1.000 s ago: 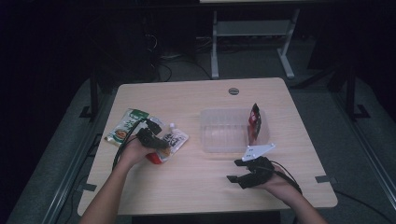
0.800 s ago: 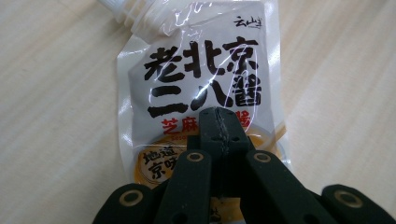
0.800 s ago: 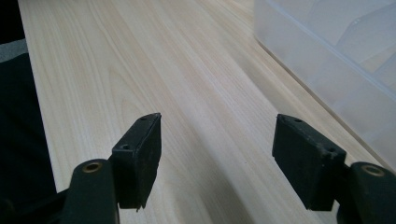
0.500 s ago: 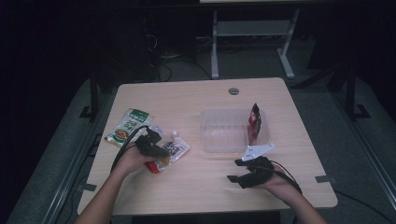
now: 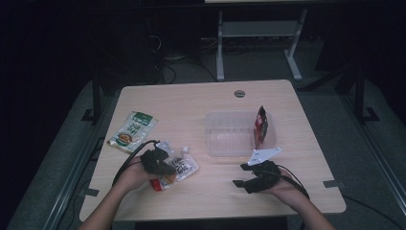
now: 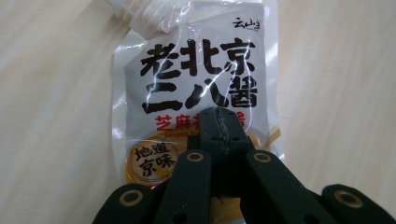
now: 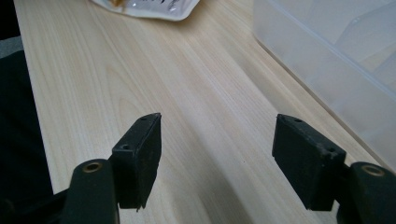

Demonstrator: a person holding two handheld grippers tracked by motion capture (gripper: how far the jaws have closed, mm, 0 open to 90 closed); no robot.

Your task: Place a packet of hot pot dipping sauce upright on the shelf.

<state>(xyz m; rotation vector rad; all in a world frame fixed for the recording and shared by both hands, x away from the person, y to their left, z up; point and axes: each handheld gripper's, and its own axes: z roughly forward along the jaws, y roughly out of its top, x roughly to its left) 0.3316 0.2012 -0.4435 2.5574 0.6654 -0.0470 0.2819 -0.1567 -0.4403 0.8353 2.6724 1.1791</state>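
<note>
A: From the high view we see the left gripper (image 5: 160, 163) over the white sauce pouch (image 5: 182, 166) on the wooden table (image 5: 191, 103); a green packet (image 5: 132, 131) lies apart; the clear bin (image 5: 230, 136) holds a red packet (image 5: 261, 125).

B: In the left gripper view we see jaws pressed together over the pouch (image 6: 196, 70); whether they pinch it, we cannot tell. In the right gripper view, the right gripper (image 7: 217, 154) is spread beside the bin (image 7: 327, 60).

The high view is dim: the desk (image 5: 210, 100) is lit from above while the floor around it sinks into near black. In the left gripper view, white glare streaks the sauce pouch (image 6: 196, 88), whose print stays sharp. In the right gripper view, the clear bin (image 7: 336, 60) is soft and out of focus.
</note>
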